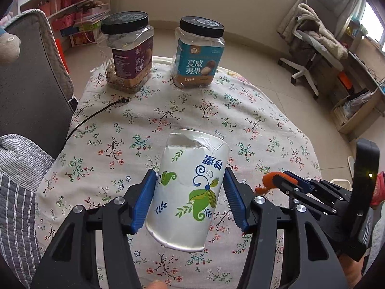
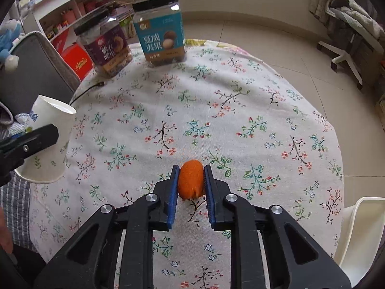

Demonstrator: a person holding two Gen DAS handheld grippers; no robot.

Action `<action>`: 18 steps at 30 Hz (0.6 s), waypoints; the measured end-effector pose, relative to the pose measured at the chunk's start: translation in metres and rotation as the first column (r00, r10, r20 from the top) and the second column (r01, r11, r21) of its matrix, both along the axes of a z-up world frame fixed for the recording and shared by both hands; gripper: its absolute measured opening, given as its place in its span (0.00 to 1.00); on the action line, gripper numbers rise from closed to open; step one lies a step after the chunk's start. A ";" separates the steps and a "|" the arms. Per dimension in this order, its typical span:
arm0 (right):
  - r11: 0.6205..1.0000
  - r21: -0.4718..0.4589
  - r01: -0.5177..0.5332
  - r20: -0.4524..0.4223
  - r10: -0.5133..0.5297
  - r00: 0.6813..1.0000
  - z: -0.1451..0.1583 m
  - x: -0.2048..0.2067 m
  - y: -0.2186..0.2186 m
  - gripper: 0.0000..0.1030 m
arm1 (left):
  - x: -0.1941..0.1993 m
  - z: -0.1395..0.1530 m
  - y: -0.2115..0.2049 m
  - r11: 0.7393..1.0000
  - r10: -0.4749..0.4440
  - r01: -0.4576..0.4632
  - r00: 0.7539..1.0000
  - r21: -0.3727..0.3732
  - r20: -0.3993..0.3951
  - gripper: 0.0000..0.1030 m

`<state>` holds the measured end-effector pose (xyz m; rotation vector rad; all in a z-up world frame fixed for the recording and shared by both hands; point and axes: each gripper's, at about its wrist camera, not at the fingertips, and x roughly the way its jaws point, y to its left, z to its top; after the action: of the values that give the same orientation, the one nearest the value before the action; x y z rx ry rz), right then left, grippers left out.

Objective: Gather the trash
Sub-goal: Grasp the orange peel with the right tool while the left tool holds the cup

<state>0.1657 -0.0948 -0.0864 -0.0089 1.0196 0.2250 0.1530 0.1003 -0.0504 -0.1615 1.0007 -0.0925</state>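
My left gripper (image 1: 189,193) is shut on a white paper cup (image 1: 187,187) with green and blue leaf print, held above the floral tablecloth (image 1: 192,110). The cup is upside down, its base pointing away from me and its rim toward me. The cup also shows at the left of the right wrist view (image 2: 48,142). My right gripper (image 2: 191,180) is shut on a piece of orange peel (image 2: 191,179), held just over the cloth. The right gripper and peel (image 1: 272,179) show at the right of the left wrist view.
Two black-lidded nut jars stand at the table's far edge: a purple-labelled one (image 1: 128,50) and a blue-labelled one (image 1: 198,53). A black cable (image 1: 96,115) lies on the left of the cloth. A grey chair (image 1: 28,77) stands left; a white bin (image 2: 361,231) sits right.
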 end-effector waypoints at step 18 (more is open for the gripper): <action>0.985 0.095 0.145 -0.033 -0.143 0.989 -0.010 0.004 -0.036 0.68 | -0.005 0.006 -0.020 1.000 -0.016 0.016 0.999 0.000 0.038 0.55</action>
<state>0.1696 -0.1308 -0.0960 0.1562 1.0301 0.1425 0.1476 0.0799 -0.0444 -0.1518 0.9644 -0.1096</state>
